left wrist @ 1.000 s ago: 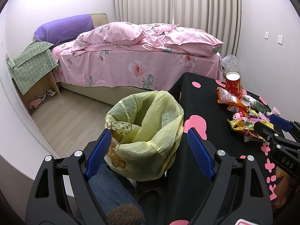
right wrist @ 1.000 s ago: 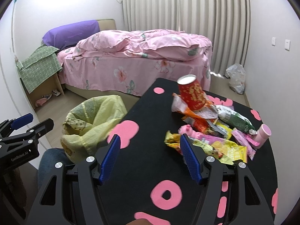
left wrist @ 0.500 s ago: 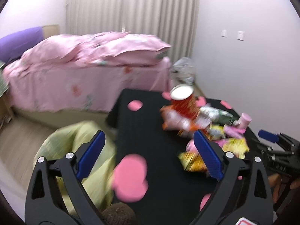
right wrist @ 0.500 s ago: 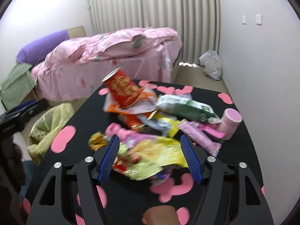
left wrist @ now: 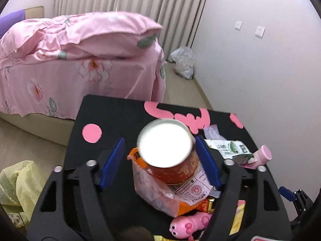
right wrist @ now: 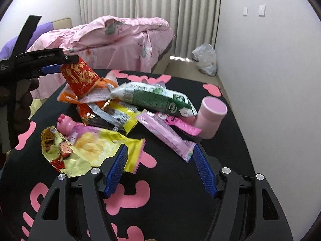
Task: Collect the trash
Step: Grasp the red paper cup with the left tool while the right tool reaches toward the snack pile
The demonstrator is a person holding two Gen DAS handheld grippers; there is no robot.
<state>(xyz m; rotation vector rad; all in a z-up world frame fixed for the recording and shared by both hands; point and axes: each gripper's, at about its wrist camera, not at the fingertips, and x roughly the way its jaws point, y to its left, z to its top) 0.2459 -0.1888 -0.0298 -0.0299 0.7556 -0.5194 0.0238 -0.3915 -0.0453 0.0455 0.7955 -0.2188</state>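
Note:
A red paper cup [left wrist: 170,156] stands tilted on an orange wrapper [left wrist: 160,192] on the black table. My left gripper [left wrist: 160,156] is open with its blue jaws on either side of the cup, the right jaw close against it. The cup [right wrist: 80,78] also shows in the right wrist view. My right gripper [right wrist: 160,166] is open and empty, low over the table, between a yellow chip bag [right wrist: 90,152] and a pink wrapper [right wrist: 166,134]. The yellow-green trash bag [left wrist: 14,188] is at the lower left, off the table.
More trash lies on the black table [right wrist: 180,180]: a green-white packet [right wrist: 156,98], a pink cup on its side [right wrist: 210,118], a pink pig toy [right wrist: 66,124]. A pink bed [left wrist: 70,60] stands behind. A white bag [left wrist: 183,62] sits on the floor by the wall.
My left gripper swung from the trash bag to the table and now straddles the red cup. My right gripper moved forward and down towards the wrappers.

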